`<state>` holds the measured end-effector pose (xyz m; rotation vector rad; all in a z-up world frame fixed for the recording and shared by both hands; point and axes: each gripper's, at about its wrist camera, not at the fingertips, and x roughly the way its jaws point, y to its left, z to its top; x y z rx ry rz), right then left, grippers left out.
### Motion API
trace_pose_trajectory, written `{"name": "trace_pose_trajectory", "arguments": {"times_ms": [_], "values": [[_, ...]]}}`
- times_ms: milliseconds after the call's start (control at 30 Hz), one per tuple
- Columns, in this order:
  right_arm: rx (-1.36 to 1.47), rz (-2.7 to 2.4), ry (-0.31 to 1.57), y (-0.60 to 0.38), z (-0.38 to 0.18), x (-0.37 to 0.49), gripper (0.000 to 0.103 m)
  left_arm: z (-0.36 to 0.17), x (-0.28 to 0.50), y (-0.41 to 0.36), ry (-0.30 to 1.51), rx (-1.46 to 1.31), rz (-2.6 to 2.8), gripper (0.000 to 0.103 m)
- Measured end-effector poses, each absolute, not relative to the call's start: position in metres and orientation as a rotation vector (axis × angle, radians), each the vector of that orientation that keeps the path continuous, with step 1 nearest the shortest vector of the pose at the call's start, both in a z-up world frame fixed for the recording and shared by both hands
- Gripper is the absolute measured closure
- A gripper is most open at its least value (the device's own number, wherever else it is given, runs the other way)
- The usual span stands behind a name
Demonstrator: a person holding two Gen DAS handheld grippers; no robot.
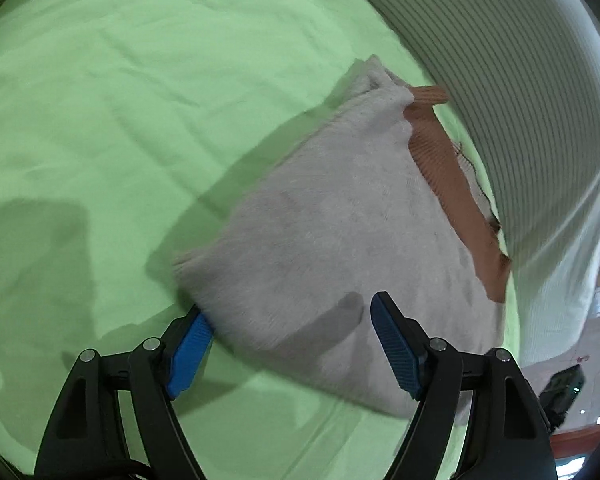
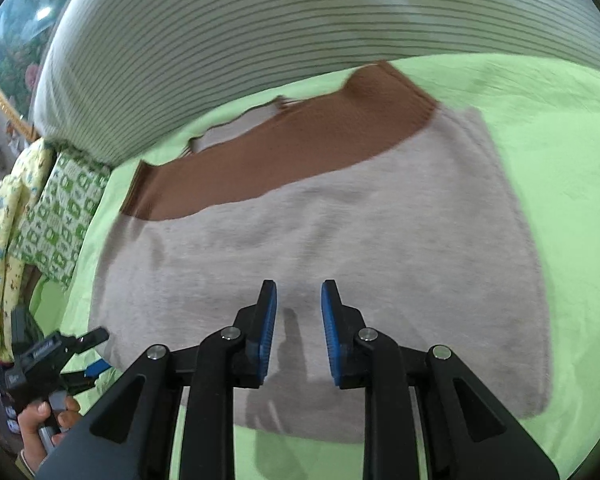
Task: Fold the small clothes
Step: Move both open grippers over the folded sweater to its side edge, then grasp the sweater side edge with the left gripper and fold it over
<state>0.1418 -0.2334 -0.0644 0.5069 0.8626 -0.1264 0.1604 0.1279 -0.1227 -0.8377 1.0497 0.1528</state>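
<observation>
A small grey garment with a brown band (image 1: 340, 224) lies folded flat on the green bedsheet (image 1: 120, 120). My left gripper (image 1: 288, 312) is open at its near corner, with the left blue pad tucked under the cloth edge and the right pad above the cloth. In the right wrist view the same garment (image 2: 340, 232) spreads wide, brown band (image 2: 284, 152) at the far side. My right gripper (image 2: 299, 296) is open and empty, hovering over the garment's near middle. The left gripper also shows at the lower left of the right wrist view (image 2: 96, 352), held by a hand.
A large striped pillow (image 2: 280, 28) lies just behind the garment; it also shows in the left wrist view (image 1: 520, 100). Patterned green and yellow bedding (image 2: 40, 220) is stacked at the left edge. The bed's edge and floor (image 1: 592, 380) show at the lower right.
</observation>
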Motion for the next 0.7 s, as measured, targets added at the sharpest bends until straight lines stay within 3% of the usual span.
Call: {"name": "trace_pose_trajectory", "arguments": {"times_ms": [200,267,333,433,700], "values": [[0.487,-0.113,0.867,-0.232,-0.066,0.157,0.079,-0.126,0.182,0.123,1.01,-0.836,0.196,0.025],[0.483,-0.118,0.878,-0.233,-0.071,0.162,0.079,-0.125,0.183,0.122,0.99,-0.826,0.2,0.036],[0.482,-0.131,0.899,-0.237,-0.079,0.167,0.079,-0.125,0.185,0.123,0.979,-0.823,0.169,0.065],[0.492,-0.135,0.935,-0.241,-0.094,0.171,0.079,-0.117,0.186,0.121,0.954,-0.797,0.134,0.081],[0.594,-0.121,0.898,-0.252,-0.098,0.168,0.079,-0.037,0.204,0.058,0.82,-0.617,-0.088,0.085]]}}
